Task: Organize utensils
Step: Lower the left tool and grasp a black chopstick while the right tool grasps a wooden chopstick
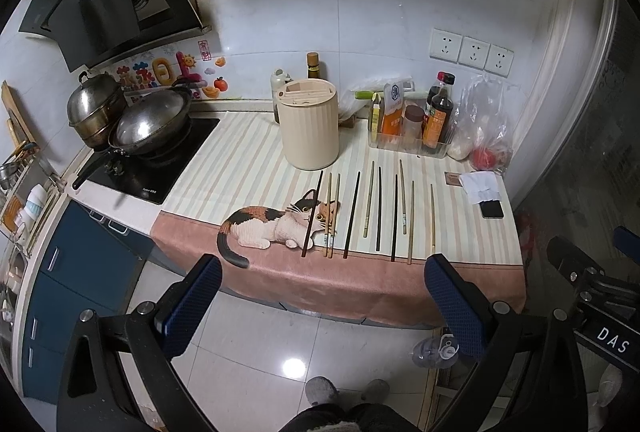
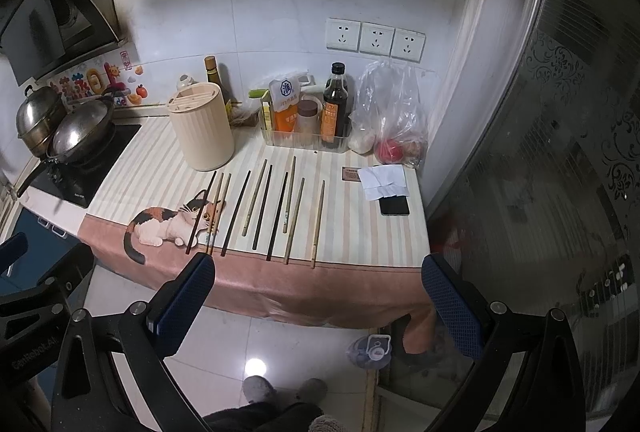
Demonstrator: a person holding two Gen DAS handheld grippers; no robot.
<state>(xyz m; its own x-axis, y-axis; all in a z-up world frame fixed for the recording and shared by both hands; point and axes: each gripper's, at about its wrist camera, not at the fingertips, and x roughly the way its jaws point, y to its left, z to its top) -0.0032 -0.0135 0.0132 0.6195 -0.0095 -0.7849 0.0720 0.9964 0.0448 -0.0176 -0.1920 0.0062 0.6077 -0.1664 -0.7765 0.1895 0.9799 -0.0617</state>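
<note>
Several chopsticks [image 1: 379, 209], some dark and some pale wood, lie side by side on the striped cat-print cloth [image 1: 240, 168]; they also show in the right wrist view [image 2: 262, 208]. A cream ribbed utensil holder [image 1: 308, 124] with slots in its top stands behind them, and shows in the right wrist view [image 2: 202, 126] too. My left gripper [image 1: 322, 272] is open and empty, held off the counter's front edge. My right gripper [image 2: 318, 270] is open and empty, also in front of the counter.
A wok [image 1: 150, 122] and a steel pot [image 1: 96, 104] sit on the stove at left. A clear tray of sauce bottles [image 1: 416, 124], a plastic bag [image 1: 486, 124], a white paper [image 1: 480, 186] and a phone [image 1: 492, 209] are at right. A glass door [image 2: 540, 172] stands right.
</note>
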